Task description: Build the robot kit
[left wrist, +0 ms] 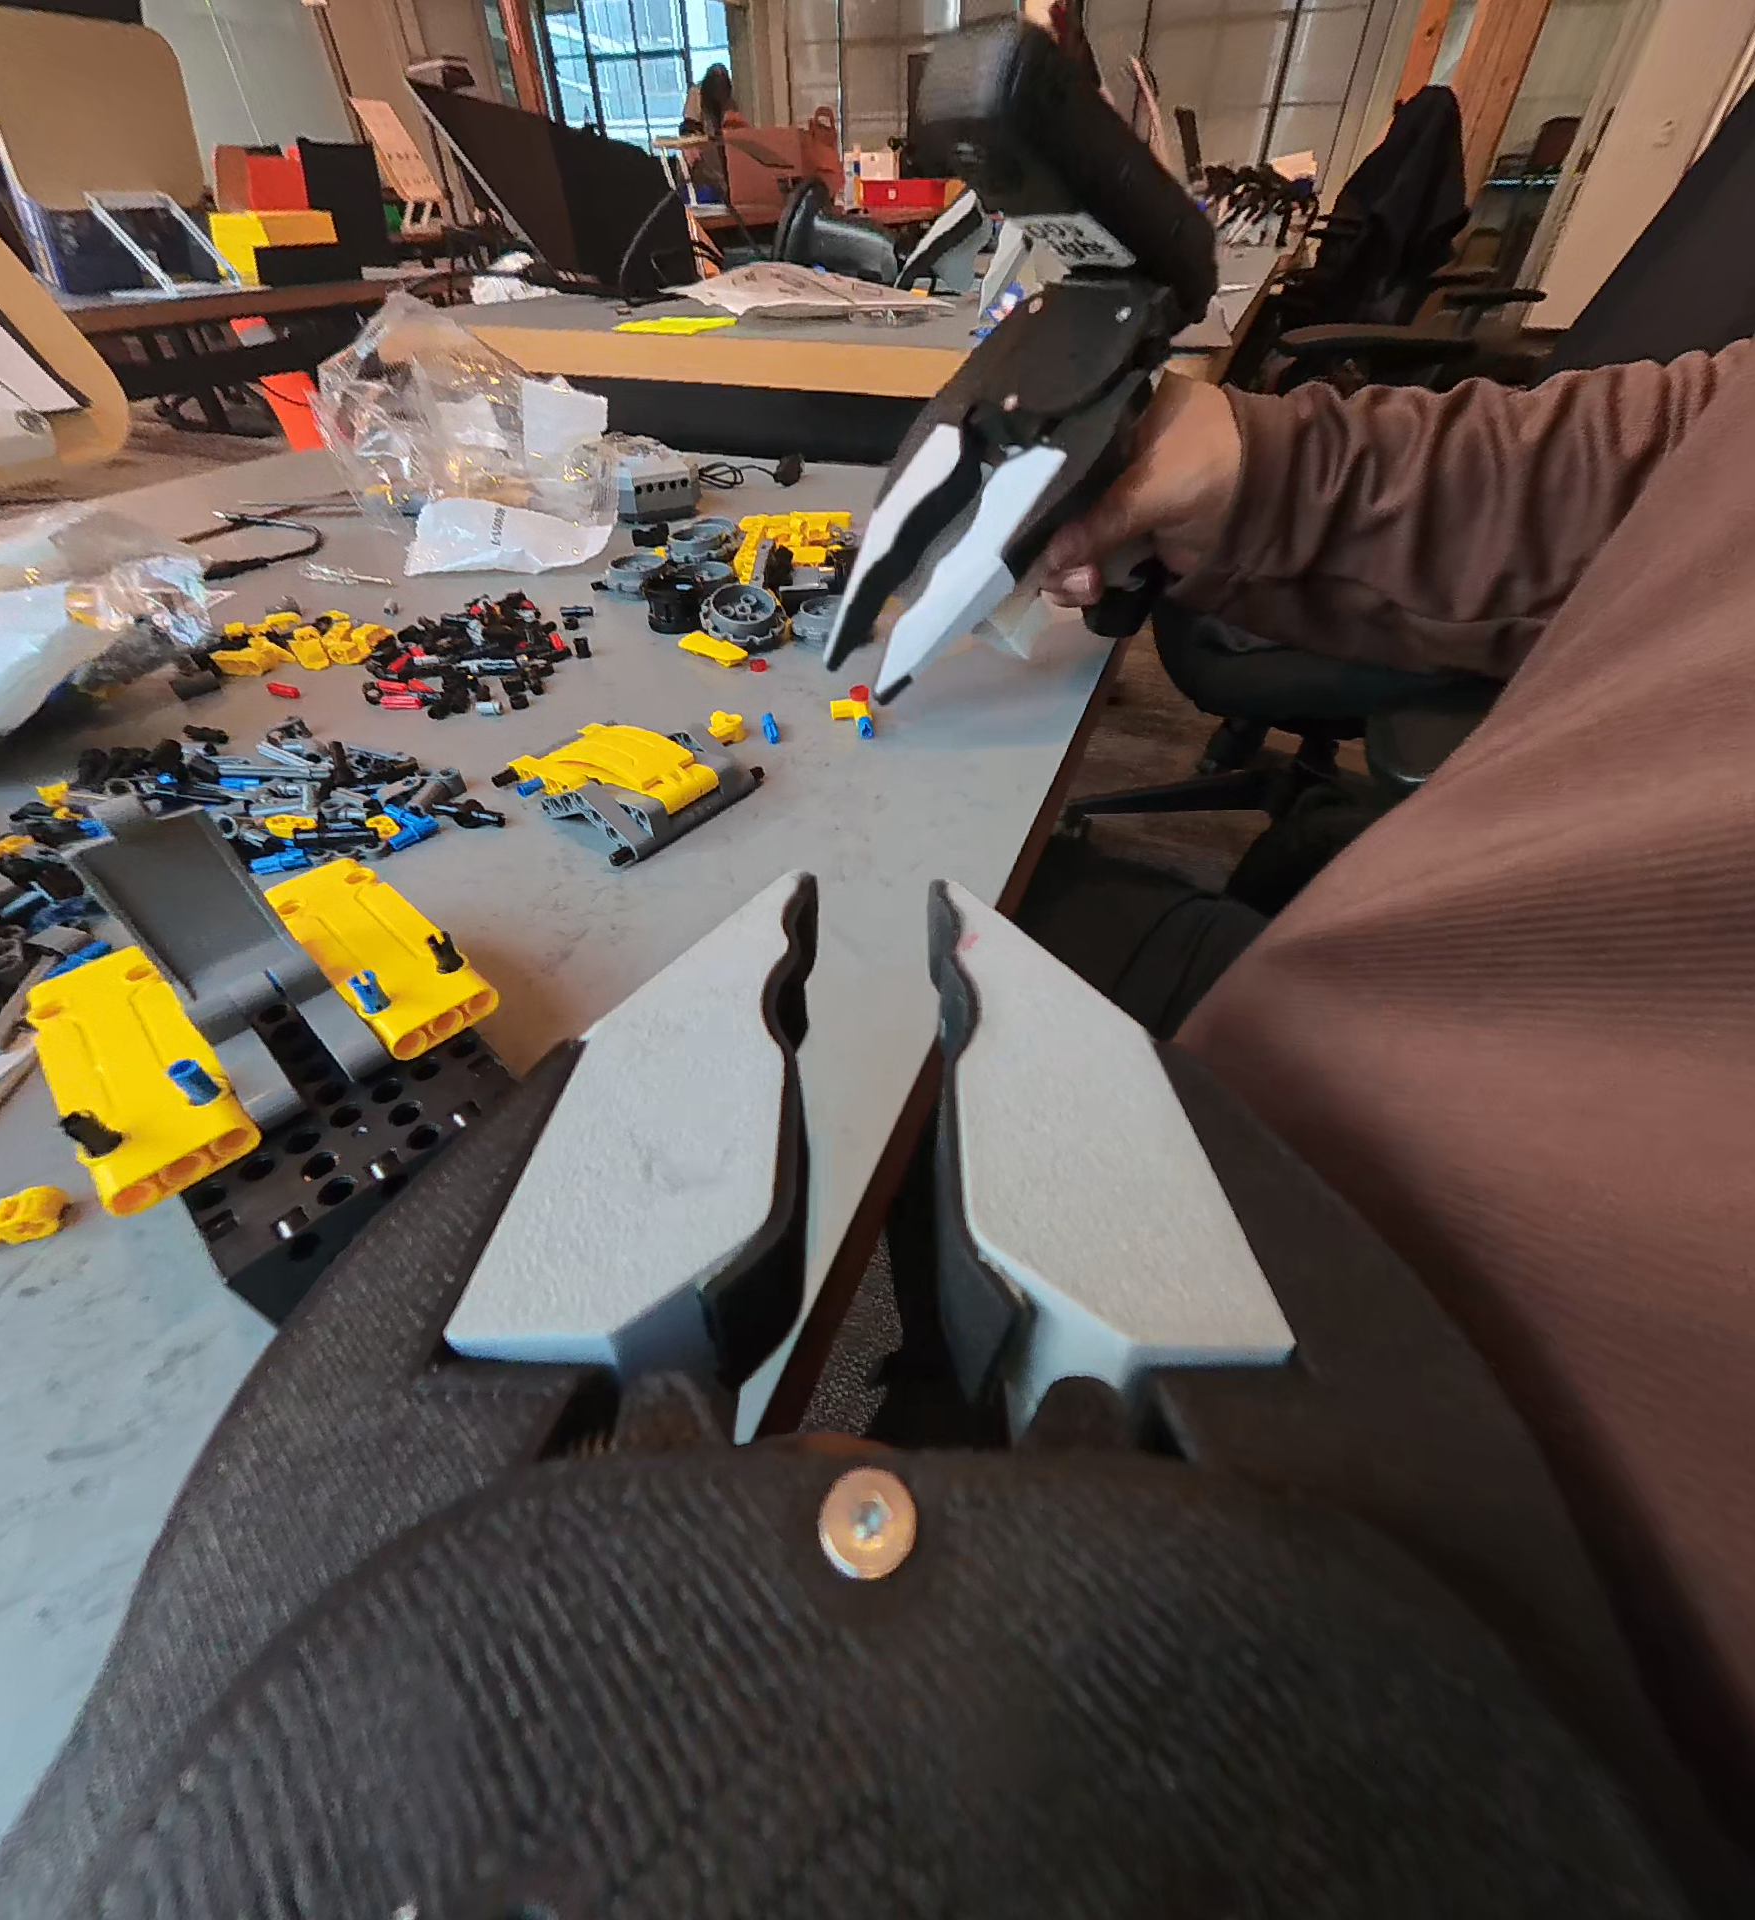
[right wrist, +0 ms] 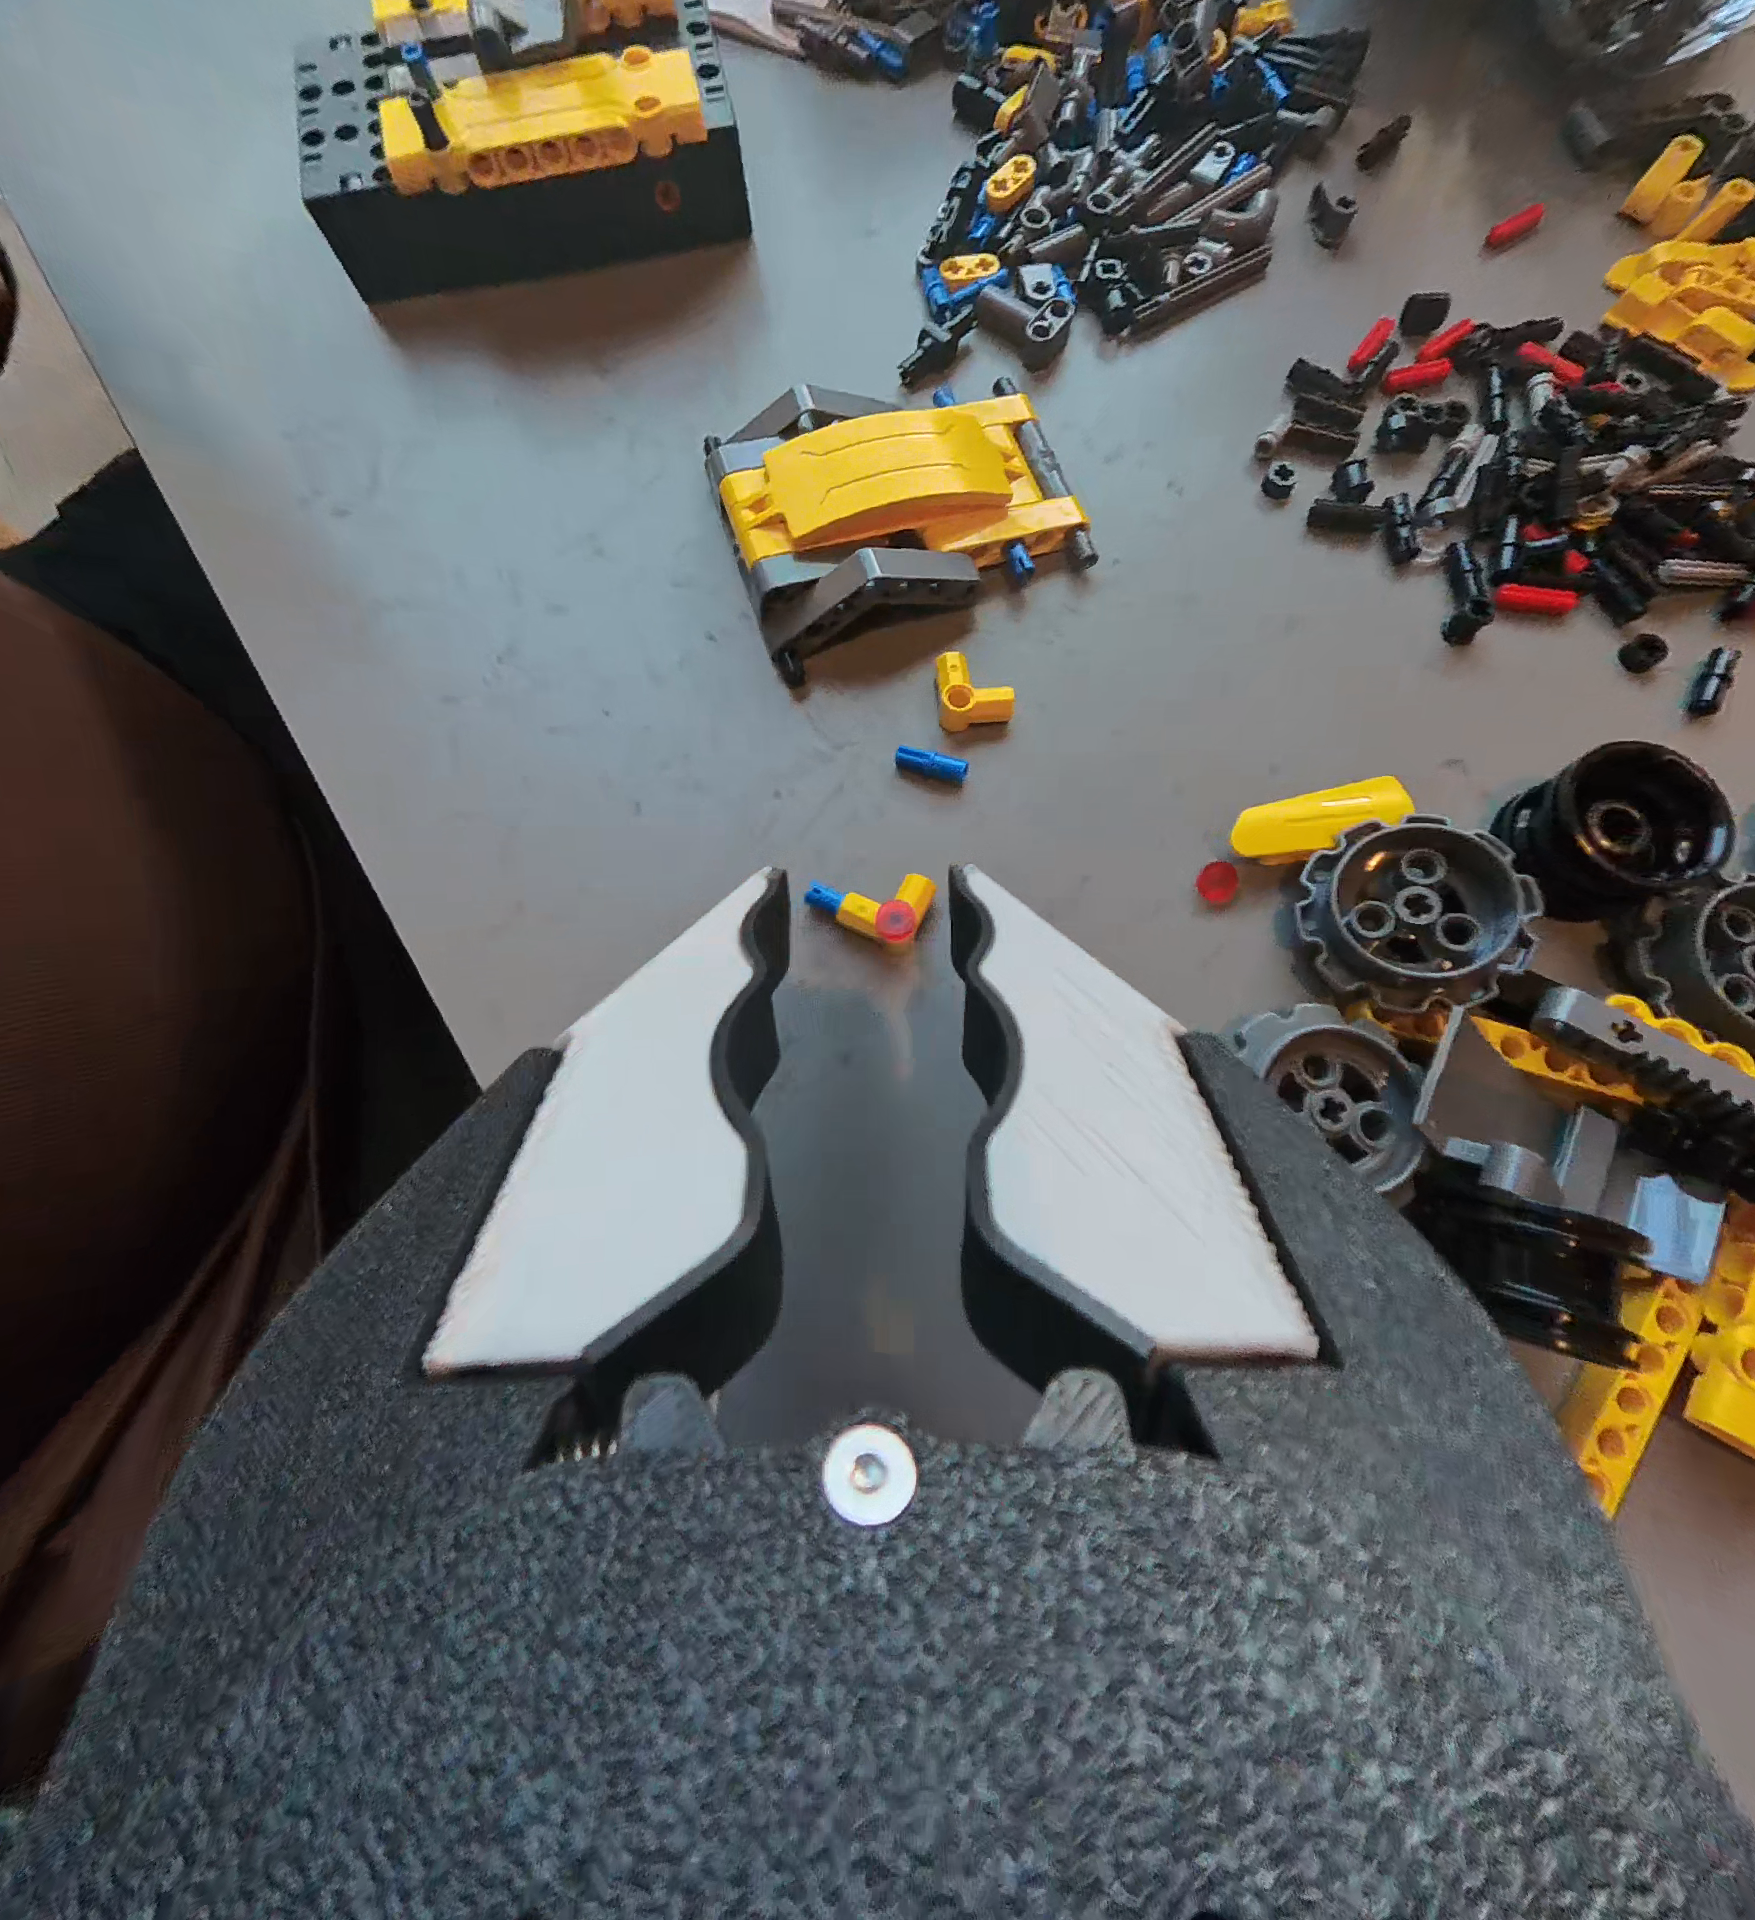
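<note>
1. We are hovering our right claw, jaws apart and gripping nothing, just over a small yellow elbow piece with a blue pin and red stud, lying on the grey bench.
2. We are holding our left claw apart and empty at the bench edge.
3. A yellow-and-grey assembly is sitting beyond, with grey wheels to the right.

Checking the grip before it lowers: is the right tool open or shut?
Open: the right tool shows a clear gap between its fingertips, nothing held, above a small yellow piece.

Two yellow elbow connectors, one loose blue pin, two red round studs, one yellow-grey subassembly.
</note>
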The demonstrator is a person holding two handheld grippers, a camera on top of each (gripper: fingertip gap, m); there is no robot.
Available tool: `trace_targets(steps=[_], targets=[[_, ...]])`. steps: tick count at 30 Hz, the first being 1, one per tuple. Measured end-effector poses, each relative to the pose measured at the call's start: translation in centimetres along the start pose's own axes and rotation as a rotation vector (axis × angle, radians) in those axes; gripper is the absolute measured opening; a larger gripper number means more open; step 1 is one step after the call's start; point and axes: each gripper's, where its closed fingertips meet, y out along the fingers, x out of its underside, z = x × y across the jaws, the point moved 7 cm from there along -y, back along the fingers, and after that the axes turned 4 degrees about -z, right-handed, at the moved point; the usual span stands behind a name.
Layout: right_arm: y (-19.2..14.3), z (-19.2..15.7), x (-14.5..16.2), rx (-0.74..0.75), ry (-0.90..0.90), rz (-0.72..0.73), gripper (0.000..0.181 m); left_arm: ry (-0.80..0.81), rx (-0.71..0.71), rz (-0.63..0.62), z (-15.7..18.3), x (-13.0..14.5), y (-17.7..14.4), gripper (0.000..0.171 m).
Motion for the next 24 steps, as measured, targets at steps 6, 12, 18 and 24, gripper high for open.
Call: trace_targets(steps=[6,12,18,24], targets=[[0.9,0.3,0.6,0.056,-0.033,-0.061,0.021,0.002,-0.037,-0.006,-1.0,0.0,-0.7,0.018],[0.7,1.4,0.7,0.103,0.005,-0.072,0.022,0.017,-0.064,-0.003,-1.5,0.2,-1.3,0.017],[0.7,1.8,0.7,0.145,0.036,-0.047,0.023,0.002,-0.059,0.002,-1.8,0.7,-1.5,0.017],[0.0,1.9,-0.3,0.119,0.084,0.059,0.023,-0.015,-0.039,-0.009,-1.7,1.4,-1.0,0.016]])
